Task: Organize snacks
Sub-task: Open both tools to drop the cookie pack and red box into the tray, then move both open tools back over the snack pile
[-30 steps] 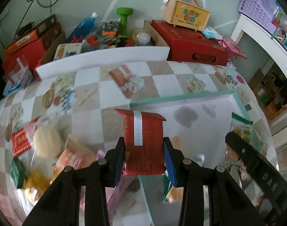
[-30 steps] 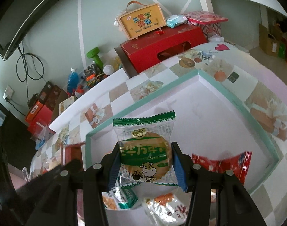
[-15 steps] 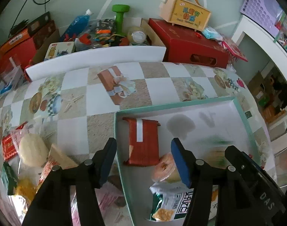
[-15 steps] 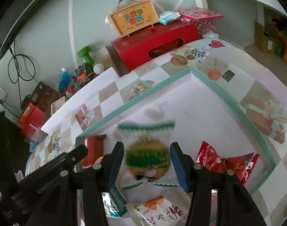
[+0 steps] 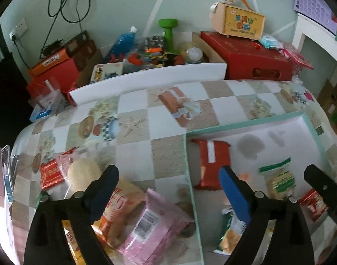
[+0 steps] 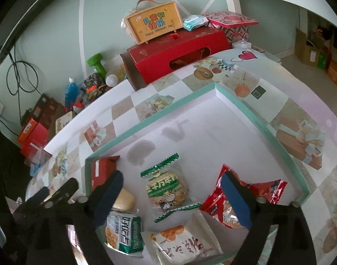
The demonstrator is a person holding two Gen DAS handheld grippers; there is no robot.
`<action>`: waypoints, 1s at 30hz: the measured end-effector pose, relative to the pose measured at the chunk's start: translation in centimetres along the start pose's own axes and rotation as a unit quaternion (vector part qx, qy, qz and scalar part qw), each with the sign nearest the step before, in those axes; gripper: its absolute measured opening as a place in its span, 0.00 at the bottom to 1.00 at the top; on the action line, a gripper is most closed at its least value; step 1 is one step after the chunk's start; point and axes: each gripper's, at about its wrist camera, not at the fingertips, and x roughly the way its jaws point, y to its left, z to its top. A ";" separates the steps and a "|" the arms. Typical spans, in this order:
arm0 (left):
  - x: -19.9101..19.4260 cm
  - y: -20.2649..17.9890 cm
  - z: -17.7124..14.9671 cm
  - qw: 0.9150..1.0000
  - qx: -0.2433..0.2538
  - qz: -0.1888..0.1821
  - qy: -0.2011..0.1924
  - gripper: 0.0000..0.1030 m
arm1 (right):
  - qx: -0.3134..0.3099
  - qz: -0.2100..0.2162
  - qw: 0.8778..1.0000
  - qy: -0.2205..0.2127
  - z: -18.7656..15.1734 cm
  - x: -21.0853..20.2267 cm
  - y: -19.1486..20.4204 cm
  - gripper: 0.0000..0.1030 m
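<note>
A table with a checkered picture tablecloth (image 5: 133,154) carries a shallow teal-rimmed tray (image 6: 279,145), with loose snack packets (image 5: 146,220) lying on the cloth beside its left edge.

One teal-rimmed tray (image 6: 276,141), centre of right wrist frame. Six snack packets inside tray: two red (image 6: 103,172) (image 6: 263,190), two green (image 6: 166,187) (image 6: 123,236), one white (image 6: 184,243), one pale round (image 6: 124,199). One green dumbbell (image 6: 97,63), upper left. One blue bottle (image 6: 71,92), left.

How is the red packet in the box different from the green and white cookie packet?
The red packet is plain, opaque and boxy, tucked into the tray's corner; the green cookie packet is clear-windowed, showing a round cookie, and lies mid-tray. Both rest inside the teal-rimmed tray, released.
</note>
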 end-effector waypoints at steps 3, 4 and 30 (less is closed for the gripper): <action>-0.2 0.8 -0.8 1.000 0.001 0.009 -0.002 0.94 | -0.008 -0.005 1.000 0.004 -0.1 0.1 0.1 0.99; -0.3 1.0 -0.9 1.000 0.001 0.014 -0.004 0.94 | -0.009 -0.007 1.000 0.004 -0.1 0.1 0.2 1.00; -5.5 11.4 -5.0 0.995 -0.086 0.030 -0.030 0.95 | -0.073 -0.005 0.997 0.004 -1.8 -1.3 4.3 1.00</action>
